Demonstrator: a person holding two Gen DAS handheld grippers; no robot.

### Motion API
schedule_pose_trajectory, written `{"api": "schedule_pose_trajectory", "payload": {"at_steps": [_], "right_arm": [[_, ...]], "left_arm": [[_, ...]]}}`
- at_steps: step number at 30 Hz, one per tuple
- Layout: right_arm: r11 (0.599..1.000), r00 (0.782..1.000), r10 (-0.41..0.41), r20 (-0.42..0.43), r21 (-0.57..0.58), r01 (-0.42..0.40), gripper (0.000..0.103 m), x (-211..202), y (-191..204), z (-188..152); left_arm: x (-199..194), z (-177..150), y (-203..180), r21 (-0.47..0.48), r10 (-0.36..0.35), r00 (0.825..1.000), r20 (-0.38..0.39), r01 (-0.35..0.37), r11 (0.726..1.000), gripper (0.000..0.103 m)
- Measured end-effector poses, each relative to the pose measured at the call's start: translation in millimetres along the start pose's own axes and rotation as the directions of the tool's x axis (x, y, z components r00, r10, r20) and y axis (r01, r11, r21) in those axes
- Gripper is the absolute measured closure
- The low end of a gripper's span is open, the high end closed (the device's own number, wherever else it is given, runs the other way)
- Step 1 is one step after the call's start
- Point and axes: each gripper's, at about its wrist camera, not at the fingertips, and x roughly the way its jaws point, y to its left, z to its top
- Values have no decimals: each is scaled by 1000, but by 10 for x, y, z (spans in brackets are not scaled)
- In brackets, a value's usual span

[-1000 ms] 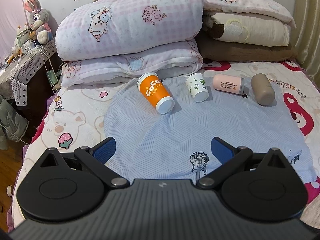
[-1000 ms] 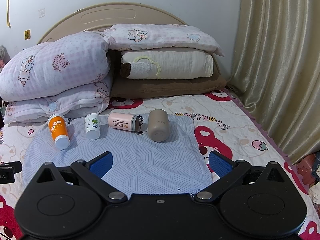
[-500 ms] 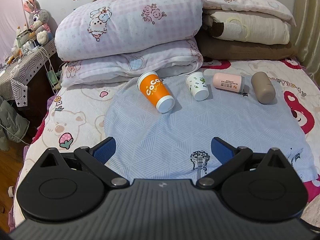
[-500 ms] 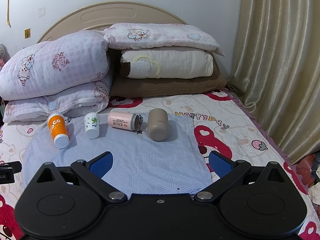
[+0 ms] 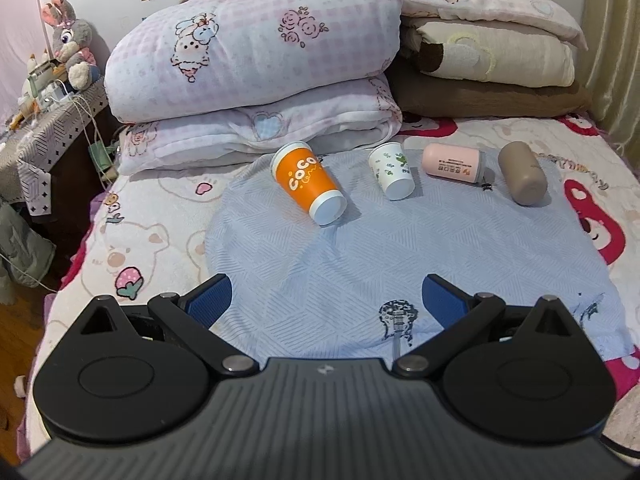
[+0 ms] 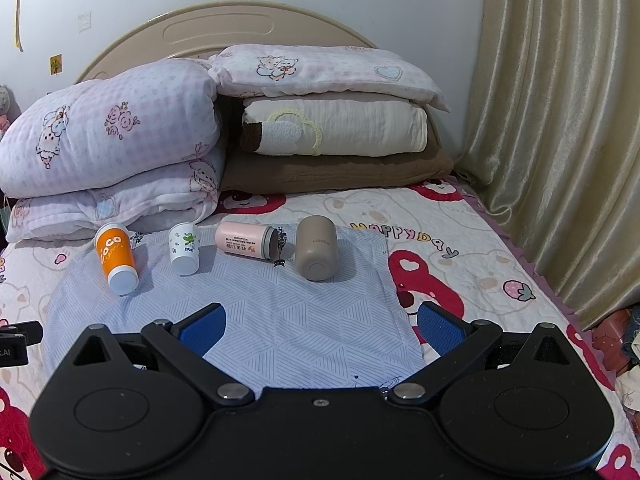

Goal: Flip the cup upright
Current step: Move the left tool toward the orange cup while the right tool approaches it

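Four cups lie on their sides in a row on a pale blue cloth (image 5: 400, 256) on the bed: an orange paper cup (image 5: 308, 184) (image 6: 115, 258), a small white cup with green print (image 5: 392, 176) (image 6: 184, 248), a pink bottle-cup (image 5: 452, 163) (image 6: 246, 243) and a tan cup (image 5: 522, 178) (image 6: 316, 248). My left gripper (image 5: 326, 300) is open and empty, hovering over the near part of the cloth. My right gripper (image 6: 320, 326) is open and empty, also well short of the cups.
Stacked pillows and folded quilts (image 5: 256, 60) (image 6: 332, 120) stand right behind the cups. A side table with a plush rabbit (image 5: 68, 44) is at the left. A curtain (image 6: 560, 120) hangs along the bed's right edge. The left gripper's body (image 6: 16, 340) shows at the right view's left edge.
Both grippers drifted slightly; the cups look a little higher in the left view and slightly lower in the right view. No cup has moved. Both stay open.
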Motion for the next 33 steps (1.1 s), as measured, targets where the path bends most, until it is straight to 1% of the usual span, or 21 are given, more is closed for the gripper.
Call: {"api": "schedule_pose_trajectory", "payload": {"at_steps": [3,6,7,9,10,11,12,13,14,15,16,17,18,20,23,25,27,30,32,33], "right_arm": [[1000,1000,5,3,-13,-5,0,26,35,-37],[999,1000,11,20,-45,-10,0,-13,101,-48],[998,999,21,31,-56,-19,0,-25,103,-42],[995,996,62,58,-83,-57,0,-44,102,-2],[991,993,96,74,-101,-88,0,-43,107,39],[984,985,143,97,-123,-131,0,-47,104,63],[971,971,204,128,-152,-184,0,-47,111,89],[953,950,268,161,-186,-238,0,-51,115,105],[932,924,330,192,-221,-287,0,-48,114,126],[907,894,391,219,-259,-333,0,-32,114,135],[883,870,438,227,-290,-368,0,-4,135,154],[860,853,474,217,-321,-397,0,38,178,191],[835,841,508,187,-349,-426,0,97,233,241],[790,824,558,101,-368,-490,0,255,322,333],[715,764,645,-17,-339,-611,0,502,473,457],[673,725,683,-91,-309,-672,0,710,627,509],[643,694,705,-147,-279,-713,0,899,791,507],[597,639,735,-225,-232,-768,1,1244,1065,491],[578,616,745,-256,-214,-788,2,1455,1234,472],[570,608,749,-262,-210,-794,4,1547,1311,456]], "left_arm": [[-28,20,42,4,-16,1000,2,16,1000,0],[-73,122,46,46,21,999,25,-22,999,0],[-83,166,86,59,19,999,26,-20,998,0],[-62,297,133,57,1,1000,26,-3,998,0],[-53,353,159,56,3,999,32,-5,998,1],[-43,414,192,59,24,999,47,-26,998,1],[-29,475,216,69,46,997,66,-51,996,1],[-10,529,229,78,52,996,76,-58,995,1],[18,593,268,83,42,996,77,-48,995,0],[48,652,293,79,32,997,76,-38,996,0],[82,708,326,78,22,997,79,-28,997,0],[125,771,350,90,9,997,82,-16,996,0],[178,831,359,100,-1,997,82,-7,995,0],[325,950,422,90,-32,997,73,26,996,0],[657,1110,507,42,-82,996,30,81,996,0],[897,1162,569,-1,-108,994,-3,108,994,0],[1143,1182,638,-42,-124,992,-29,122,992,0],[1546,1172,715,-86,-179,980,-83,172,981,2],[1768,1138,767,-118,-217,970,-113,204,972,3],[1845,1113,780,-128,-233,965,-116,219,967,3]]}}
